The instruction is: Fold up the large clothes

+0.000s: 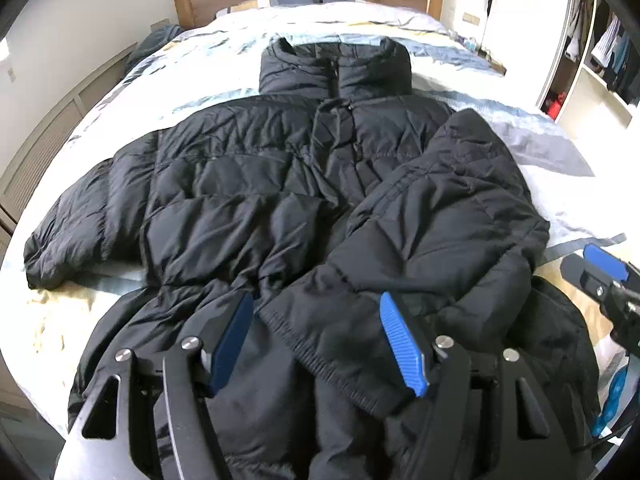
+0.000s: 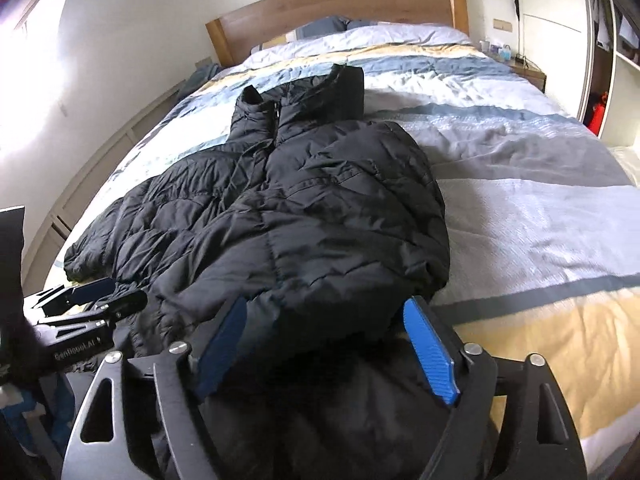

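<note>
1. The jacket (image 1: 248,184), a black quilted puffer, lies front up on the bed (image 2: 540,216), collar (image 1: 334,66) toward the headboard (image 2: 340,0), hem nearest the two grippers.
2. One sleeve (image 1: 432,216) is already laid across the chest, its ribbed cuff (image 1: 320,344) down near the hem. The other sleeve (image 1: 76,232) lies spread out to the side on the duvet.
3. The left gripper (image 1: 320,340) hangs over the hem with its fingers wide; the cuff sits in the gap, but the blue pads (image 1: 402,344) do not press on it. Nothing is held.
4. The right gripper (image 2: 328,344) also stands wide over the folded side of the hem, gripping nothing.
5. Handling, as I judge it: light for its bulk, very soft, with a slick shell. The filling will spring back, so a fold may puff open or slide unless pressed flat.
6. Where to grip: I would take the spread sleeve at its cuff, where ribbing gives firmer purchase than the slippery quilting, and draw it across the chest. For the body fold, the hem corners or a seam line look best; a pinch in mid-panel would likely catch only the outer shell.
</note>
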